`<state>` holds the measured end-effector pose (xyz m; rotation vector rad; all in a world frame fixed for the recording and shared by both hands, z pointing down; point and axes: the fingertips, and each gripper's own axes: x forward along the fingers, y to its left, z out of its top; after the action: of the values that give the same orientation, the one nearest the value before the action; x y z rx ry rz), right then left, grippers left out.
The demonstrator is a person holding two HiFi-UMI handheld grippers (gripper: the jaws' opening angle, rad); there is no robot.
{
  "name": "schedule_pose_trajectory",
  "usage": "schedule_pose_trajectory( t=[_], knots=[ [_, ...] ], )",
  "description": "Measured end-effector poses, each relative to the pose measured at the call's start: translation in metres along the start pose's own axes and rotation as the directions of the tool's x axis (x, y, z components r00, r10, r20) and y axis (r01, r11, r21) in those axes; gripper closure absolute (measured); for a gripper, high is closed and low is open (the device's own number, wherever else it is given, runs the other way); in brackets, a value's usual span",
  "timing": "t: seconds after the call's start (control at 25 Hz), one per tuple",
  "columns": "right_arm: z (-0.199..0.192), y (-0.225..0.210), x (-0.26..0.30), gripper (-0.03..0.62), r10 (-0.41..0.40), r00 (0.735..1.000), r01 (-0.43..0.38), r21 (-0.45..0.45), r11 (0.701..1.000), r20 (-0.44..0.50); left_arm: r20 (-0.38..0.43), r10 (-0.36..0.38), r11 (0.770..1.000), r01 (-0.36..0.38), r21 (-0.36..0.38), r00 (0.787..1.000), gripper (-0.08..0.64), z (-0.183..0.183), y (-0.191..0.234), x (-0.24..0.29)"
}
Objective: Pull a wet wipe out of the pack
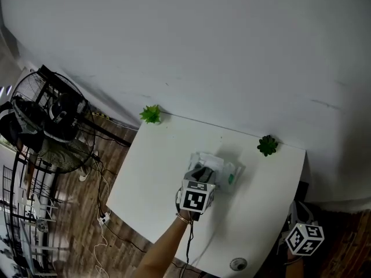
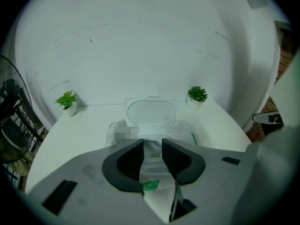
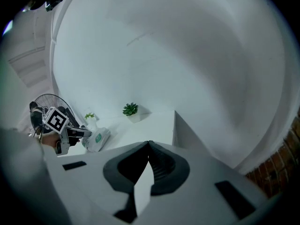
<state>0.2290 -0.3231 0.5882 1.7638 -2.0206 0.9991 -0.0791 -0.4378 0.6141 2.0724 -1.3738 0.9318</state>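
White counter (image 1: 152,172) carries the wet wipe pack (image 1: 227,171) near its middle, with the lid (image 2: 150,112) flipped up. Directly over the pack, the left hand-held gripper (image 2: 152,153) has its jaws a little apart, with crumpled white material at the pack's opening showing between them. Well right of the pack, beyond the counter's edge, the right hand-held gripper (image 3: 149,146) has its jaws pressed together, empty. Behind the pack stand two small plants (image 1: 151,114).

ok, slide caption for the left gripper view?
Left gripper, jaws slightly apart, poised over the wet wipe pack with its lid flipped open, on a white table.
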Motion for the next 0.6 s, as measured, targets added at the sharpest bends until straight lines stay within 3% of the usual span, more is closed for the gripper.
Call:
schedule_pose_trajectory(
  t=[0.32,0.6],
  knots=[
    [-0.001,0.002,0.011,0.591,0.008,1.0,-0.008,0.001,1.0,-0.018,-0.038,-0.036,0.997,0.033,-0.071,0.999,0.442,-0.003,0.003,0.006],
    [0.0,-0.002,0.017,0.591,-0.003,1.0,0.003,0.011,1.0,-0.028,-0.043,-0.134,0.965,0.12,-0.232,0.99,0.462,-0.011,0.006,0.01]
  ],
)
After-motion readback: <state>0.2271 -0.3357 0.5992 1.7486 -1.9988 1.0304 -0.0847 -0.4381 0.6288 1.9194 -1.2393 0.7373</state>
